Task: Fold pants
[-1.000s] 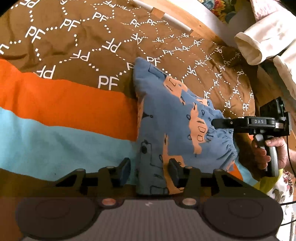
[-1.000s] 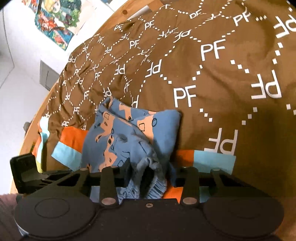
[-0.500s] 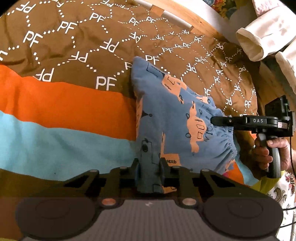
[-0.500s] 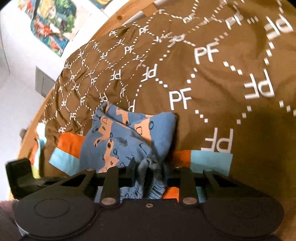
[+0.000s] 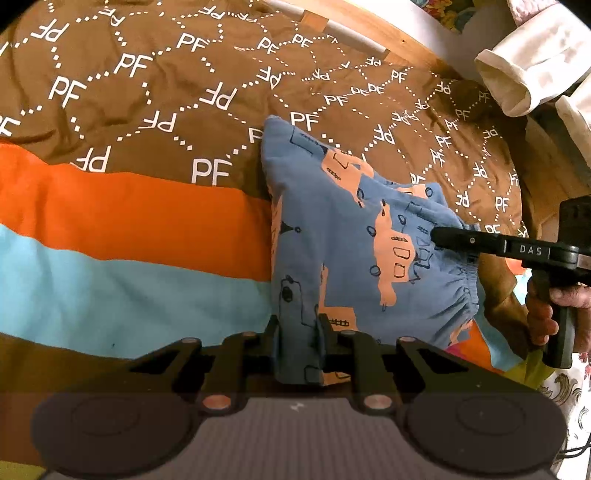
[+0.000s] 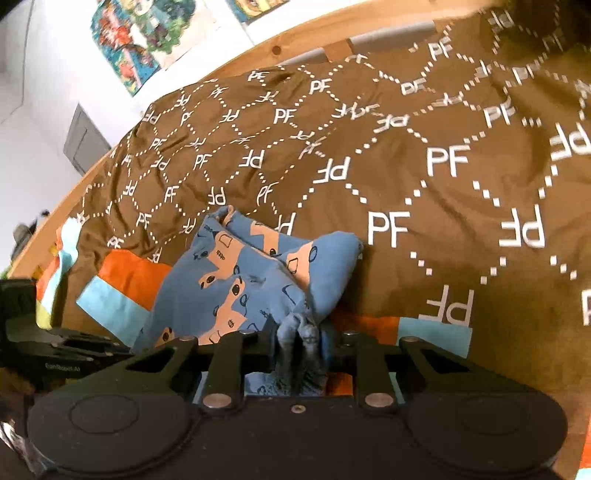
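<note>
Small blue pants (image 5: 332, 229) with orange vehicle prints lie folded on a brown "PF" blanket (image 5: 166, 92). My left gripper (image 5: 297, 325) is shut on the near edge of the pants. My right gripper (image 6: 298, 328) is shut on the gathered elastic waistband of the pants (image 6: 258, 273). In the left wrist view the right gripper (image 5: 443, 236) reaches in from the right onto the waistband. The fabric is bunched and lifted between the two grips.
The blanket has orange (image 5: 129, 210) and light blue (image 5: 110, 288) stripes. A wooden bed frame (image 6: 295, 40) runs along the far side. White cloth (image 5: 524, 74) hangs at the upper right. Posters (image 6: 140, 33) hang on the wall.
Both grippers went from open to shut on the pants. The right gripper has pulled the waistband up and bunched the fabric.
</note>
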A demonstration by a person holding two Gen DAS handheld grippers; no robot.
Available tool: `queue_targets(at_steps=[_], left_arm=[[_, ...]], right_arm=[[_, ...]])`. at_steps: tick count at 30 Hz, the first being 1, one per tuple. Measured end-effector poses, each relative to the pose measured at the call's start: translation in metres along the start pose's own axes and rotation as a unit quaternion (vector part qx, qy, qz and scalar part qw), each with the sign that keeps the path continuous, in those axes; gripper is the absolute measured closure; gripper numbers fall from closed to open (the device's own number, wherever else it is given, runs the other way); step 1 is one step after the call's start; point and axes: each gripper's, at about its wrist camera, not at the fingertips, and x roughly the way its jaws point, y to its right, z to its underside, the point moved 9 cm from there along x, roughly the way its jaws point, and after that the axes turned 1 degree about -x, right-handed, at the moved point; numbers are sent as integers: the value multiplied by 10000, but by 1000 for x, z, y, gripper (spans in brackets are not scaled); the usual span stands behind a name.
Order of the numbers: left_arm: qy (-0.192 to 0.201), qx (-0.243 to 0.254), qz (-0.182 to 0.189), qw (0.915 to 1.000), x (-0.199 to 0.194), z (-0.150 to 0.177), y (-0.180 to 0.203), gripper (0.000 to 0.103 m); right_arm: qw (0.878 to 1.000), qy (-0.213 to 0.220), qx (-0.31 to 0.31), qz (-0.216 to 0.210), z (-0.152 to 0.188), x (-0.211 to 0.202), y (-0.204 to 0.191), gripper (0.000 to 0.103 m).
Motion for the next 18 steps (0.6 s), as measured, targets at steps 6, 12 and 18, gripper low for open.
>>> queue_targets(at_steps=[6,12,18], left_arm=[[118,55,-36,9999,-4,1,1,85],[405,234,-74,9989,-18,-5,10,87],[658,371,83,9971,-33,-17,25,87]], right_arm=[[9924,86,-1088,570,4,-4,-23,82],[9790,317,-1800,902,1,-11,-42,84],[9729,564,-2020,974,-13,-25,-53,84]])
